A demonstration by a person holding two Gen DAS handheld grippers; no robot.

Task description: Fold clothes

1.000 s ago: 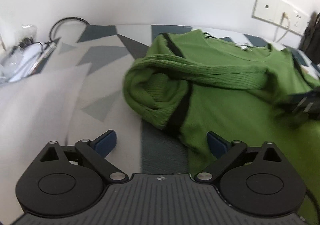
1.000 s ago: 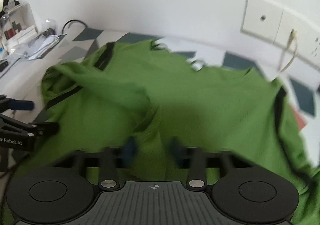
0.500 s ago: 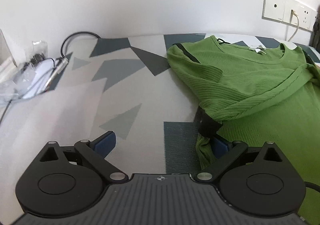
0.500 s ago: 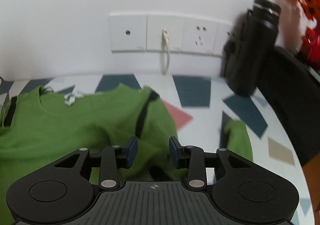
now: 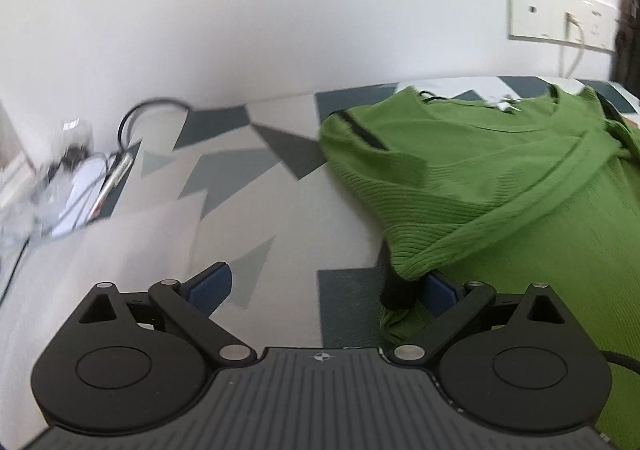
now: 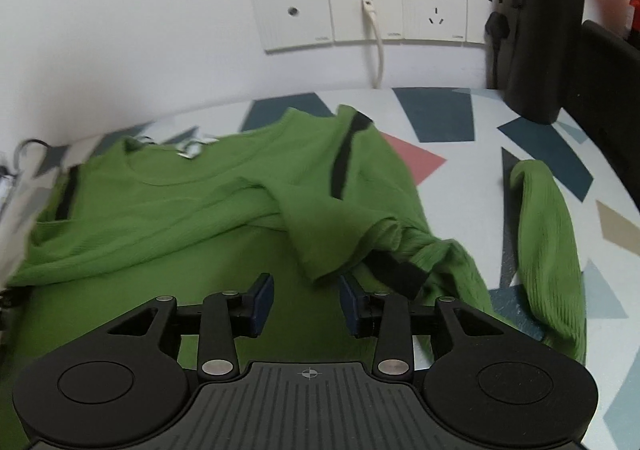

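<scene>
A green ribbed-knit sweater (image 6: 208,217) with black bands at the shoulders and cuffs lies on a table (image 5: 256,209) patterned with grey and blue triangles. In the right wrist view it fills the centre and left, neckline toward the wall at the top, one sleeve folded across the chest, the other trailing lower right. The left gripper (image 5: 324,286) is spread wide at the sweater's left edge. The right gripper (image 6: 306,300), fingers apart, hovers over the body.
</scene>
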